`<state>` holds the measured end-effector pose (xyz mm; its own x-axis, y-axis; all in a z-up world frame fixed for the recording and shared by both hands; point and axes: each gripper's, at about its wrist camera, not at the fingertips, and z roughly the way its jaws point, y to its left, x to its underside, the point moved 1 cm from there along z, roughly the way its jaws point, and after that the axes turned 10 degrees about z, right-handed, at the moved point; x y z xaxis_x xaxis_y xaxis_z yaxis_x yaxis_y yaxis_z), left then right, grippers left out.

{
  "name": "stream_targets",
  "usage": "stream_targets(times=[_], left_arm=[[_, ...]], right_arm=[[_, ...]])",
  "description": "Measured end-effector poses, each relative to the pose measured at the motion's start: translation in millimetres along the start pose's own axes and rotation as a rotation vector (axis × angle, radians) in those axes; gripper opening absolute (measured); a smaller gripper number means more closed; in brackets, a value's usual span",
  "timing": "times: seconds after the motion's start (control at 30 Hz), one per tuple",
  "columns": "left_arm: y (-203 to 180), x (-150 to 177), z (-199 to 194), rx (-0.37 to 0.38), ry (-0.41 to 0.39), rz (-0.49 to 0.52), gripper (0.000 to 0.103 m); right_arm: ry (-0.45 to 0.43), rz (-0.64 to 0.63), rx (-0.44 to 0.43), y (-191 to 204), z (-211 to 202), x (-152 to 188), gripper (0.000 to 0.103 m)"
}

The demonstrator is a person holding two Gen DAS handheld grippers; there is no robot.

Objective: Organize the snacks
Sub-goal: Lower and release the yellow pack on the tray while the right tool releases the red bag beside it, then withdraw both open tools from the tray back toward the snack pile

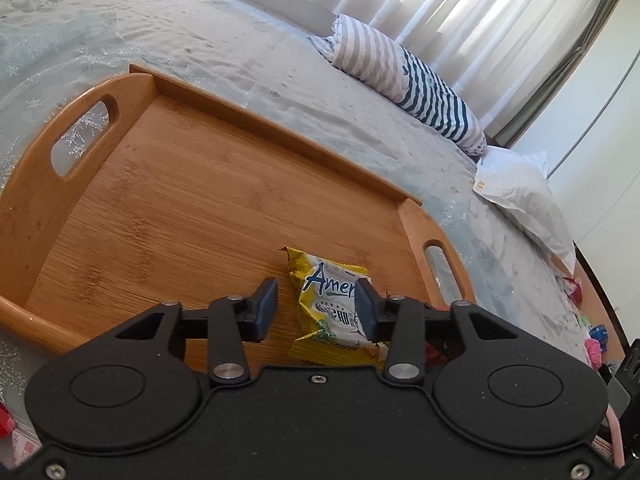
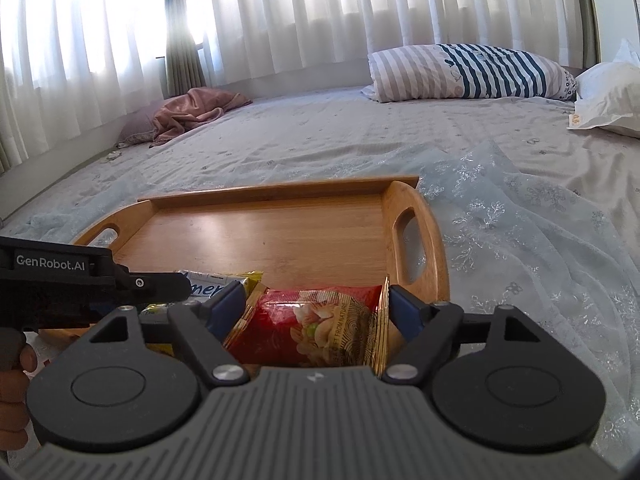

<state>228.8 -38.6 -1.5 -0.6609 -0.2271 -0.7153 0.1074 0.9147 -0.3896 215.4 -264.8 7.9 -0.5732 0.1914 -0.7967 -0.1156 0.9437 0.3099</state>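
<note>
A bamboo tray (image 1: pixel 260 120) (image 2: pixel 280 190) with handle cut-outs lies on the bed. Near its front right corner a yellow and white snack packet (image 1: pixel 332 300) (image 2: pixel 212 286) lies flat on the tray floor. My left gripper (image 1: pixel 316 308) (image 2: pixel 180 286) stands open around it, the left pad clear of the wrapper and the right pad at its edge. A red and gold snack packet (image 2: pixel 312 328) sits over the tray's near edge between the blue pads of my right gripper (image 2: pixel 316 310), which is open wide with its pads just beside the wrapper ends.
The bed wears a pale blue embroidered cover (image 2: pixel 520 220). A striped pillow (image 1: pixel 404 80) (image 2: pixel 468 72), a white pillow (image 1: pixel 520 196) (image 2: pixel 612 96) and a pink cloth (image 2: pixel 192 114) lie at the far side. Small colourful items (image 1: pixel 592 332) sit at the bed's right edge. A person's hand (image 2: pixel 16 380) holds the left gripper.
</note>
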Motion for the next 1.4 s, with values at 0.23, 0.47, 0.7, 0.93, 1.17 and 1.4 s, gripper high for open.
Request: stream_targets(times=[0.23,0.47,0.7,0.93,1.17,1.4], left_arm=[[-4,0,-15,-0.022,0.019,0.044,0.073],[-12,6,-50,-0.028,-0.023,0.128,0.089],[-13,25,-90,-0.040,-0.058,0.219,0.096],[-11,47,-127,-0.071,-0.110,0.274,0.098],[-7,62,-156,-0.078,-0.160,0.298,0.102],[-4,79,-177,-0.120,-0.193,0.358,0.102]], right_arm=[[-0.025,0.022,0.006,-1,-11,-3,0.091],[-0.066,0.054,-0.002,0,-33,-3,0.096],[-0.094,0.048,-0.010,10,-62,7,0.102],[-0.117,0.031,-0.031,24,-90,28,0.103],[-0.148,0.045,-0.026,37,-110,46,0.103],[-0.190,0.016,0.027,47,-123,70,0.103]])
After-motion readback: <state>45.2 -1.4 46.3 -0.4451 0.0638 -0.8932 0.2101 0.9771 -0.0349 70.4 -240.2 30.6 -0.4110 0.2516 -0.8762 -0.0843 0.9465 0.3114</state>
